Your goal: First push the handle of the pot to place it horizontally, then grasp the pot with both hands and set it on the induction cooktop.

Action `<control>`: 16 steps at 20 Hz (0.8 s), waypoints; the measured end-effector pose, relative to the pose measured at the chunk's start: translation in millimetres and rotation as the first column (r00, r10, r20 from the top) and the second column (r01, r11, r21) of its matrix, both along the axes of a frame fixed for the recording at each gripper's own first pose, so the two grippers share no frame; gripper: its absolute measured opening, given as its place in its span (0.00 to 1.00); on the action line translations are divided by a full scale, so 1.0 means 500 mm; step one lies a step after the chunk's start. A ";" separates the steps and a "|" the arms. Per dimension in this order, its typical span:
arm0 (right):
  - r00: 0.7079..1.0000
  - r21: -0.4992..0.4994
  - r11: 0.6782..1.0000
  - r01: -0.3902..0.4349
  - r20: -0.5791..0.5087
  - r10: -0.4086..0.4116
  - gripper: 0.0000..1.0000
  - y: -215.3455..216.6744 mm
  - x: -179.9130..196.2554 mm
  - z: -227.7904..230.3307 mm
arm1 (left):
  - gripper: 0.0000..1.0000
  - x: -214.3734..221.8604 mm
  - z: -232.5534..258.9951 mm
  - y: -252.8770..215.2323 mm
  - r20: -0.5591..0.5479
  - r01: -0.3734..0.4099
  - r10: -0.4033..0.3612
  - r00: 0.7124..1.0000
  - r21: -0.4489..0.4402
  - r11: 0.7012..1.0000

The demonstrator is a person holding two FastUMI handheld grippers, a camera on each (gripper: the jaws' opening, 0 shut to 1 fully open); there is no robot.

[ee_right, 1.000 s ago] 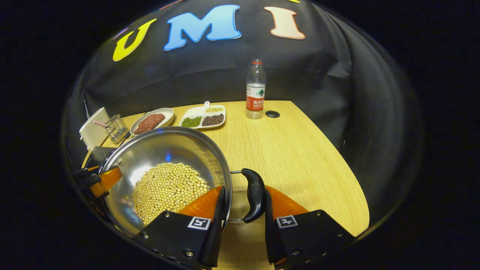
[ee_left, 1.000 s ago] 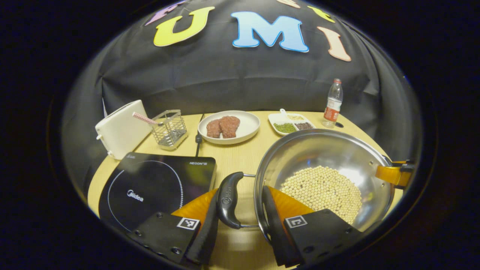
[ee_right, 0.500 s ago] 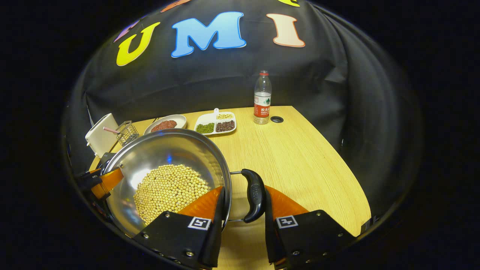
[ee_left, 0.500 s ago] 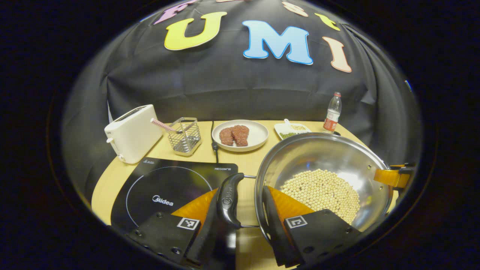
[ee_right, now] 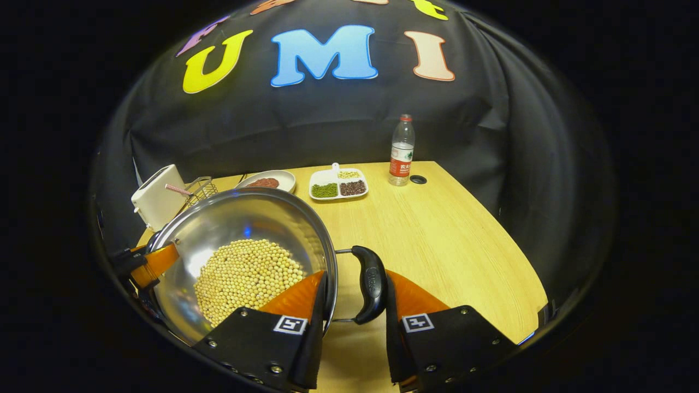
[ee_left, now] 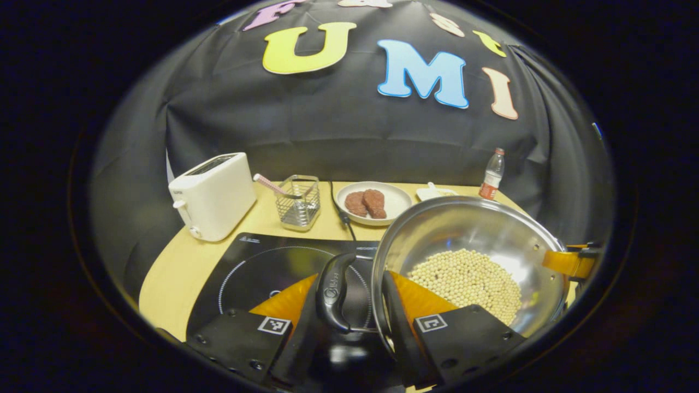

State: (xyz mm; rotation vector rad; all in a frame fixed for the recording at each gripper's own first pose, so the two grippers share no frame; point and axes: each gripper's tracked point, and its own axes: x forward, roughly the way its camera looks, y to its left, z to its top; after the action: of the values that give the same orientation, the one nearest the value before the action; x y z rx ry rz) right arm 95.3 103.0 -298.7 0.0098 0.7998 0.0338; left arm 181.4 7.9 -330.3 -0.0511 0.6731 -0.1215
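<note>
A: Carrying has begun: the pot, full of pale beans, is up off the desk and has drifted leftward, so its near side handle now hangs over the induction cooktop.

B: And the grip?

A: The left gripper is clamped, one finger outside that handle and one inside the pot's rim. The right gripper pinches the opposite handle and rim the same way.

B: What differs from a second ago?

A: The cooktop was then off to the left of the handle; now its ring sits right under it. The toaster, the wire basket and the plate of meat have slid rightward and look smaller.

B: Meaning?

A: I judge the handle push done; centring and lowering remain.
</note>
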 end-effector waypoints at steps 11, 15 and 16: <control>0.999 0.006 0.999 -0.051 0.011 0.051 0.49 0.190 -0.017 0.015 | 0.69 -0.005 -0.004 0.215 0.001 -0.046 0.046 0.999 0.009 0.999; 0.997 0.004 0.997 -0.077 0.004 0.077 0.49 0.245 -0.014 0.014 | 0.69 -0.005 -0.014 0.276 -0.009 -0.071 0.071 0.997 0.013 0.997; 0.997 0.006 0.997 -0.080 0.003 0.080 0.49 0.256 -0.013 0.014 | 0.69 -0.002 -0.019 0.287 -0.009 -0.074 0.074 0.997 0.014 0.997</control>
State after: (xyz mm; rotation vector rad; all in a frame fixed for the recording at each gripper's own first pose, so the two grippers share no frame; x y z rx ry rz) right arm 88.6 231.0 -291.9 -0.0171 0.7971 0.1123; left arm 180.4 151.5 -339.9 -0.0638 0.6808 -0.0454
